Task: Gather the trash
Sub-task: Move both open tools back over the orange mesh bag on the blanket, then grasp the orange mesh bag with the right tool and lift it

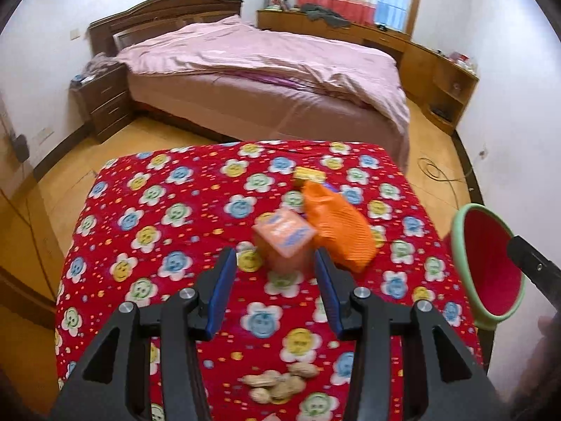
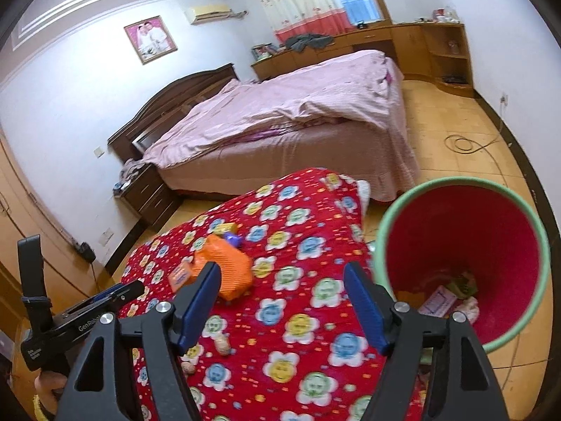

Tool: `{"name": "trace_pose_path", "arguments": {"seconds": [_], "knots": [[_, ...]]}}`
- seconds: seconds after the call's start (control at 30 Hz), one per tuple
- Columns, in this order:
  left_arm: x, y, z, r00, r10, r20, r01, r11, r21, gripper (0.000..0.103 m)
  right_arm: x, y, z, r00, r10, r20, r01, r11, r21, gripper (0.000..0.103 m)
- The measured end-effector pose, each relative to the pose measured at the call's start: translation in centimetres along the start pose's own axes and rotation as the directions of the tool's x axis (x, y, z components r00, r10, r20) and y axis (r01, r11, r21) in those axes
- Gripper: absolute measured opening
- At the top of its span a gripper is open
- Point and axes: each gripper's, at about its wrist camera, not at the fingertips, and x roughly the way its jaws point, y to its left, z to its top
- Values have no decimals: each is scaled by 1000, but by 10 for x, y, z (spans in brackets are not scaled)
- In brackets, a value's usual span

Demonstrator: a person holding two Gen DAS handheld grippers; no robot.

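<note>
Left tool [image 1: 274, 263] gaping, empty, straddling small orange carton [image 1: 283, 242] on flower-print worktop [image 1: 140, 245]; right tool [image 2: 280, 287] also open, beside red bin [image 2: 463, 231]. Risk: blades nudge light carton against orange bag [image 1: 336, 228], toppling it.

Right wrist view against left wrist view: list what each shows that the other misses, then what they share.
Only the right wrist view shows the inside bottom of the red bin with trash already in it, the wall portrait, and the air conditioner.

Only the left wrist view shows the full pile of peanuts and the small orange box sitting between the open left gripper.

Both show the flowered red cloth, the orange bag, the bin, and the bed.
</note>
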Motion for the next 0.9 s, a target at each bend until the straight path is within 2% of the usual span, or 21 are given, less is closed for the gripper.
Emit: {"name": "trace_pose_path", "arguments": {"seconds": [0.33,0.4,0.6,0.67,0.9], "knots": [[24,28,-11,999,26,-23,-27,998,-48,46,55,39,-7,995,55,-88,-59,997,-40,81],[30,32,-13,999,30,-26,-31,998,-57,46,69,46,-9,993,54,-106,-60,997,-46,85],[44,44,-18,998,43,-37,-46,995,-83,46,107,58,-17,989,42,-145,-51,997,-56,86],[48,49,-19,998,50,-39,-53,994,-94,46,118,62,-17,987,38,-154,-47,997,-57,92],[62,63,-22,997,53,-53,-59,990,-130,46,152,74,-17,984,27,-175,-38,997,-62,92]]}}
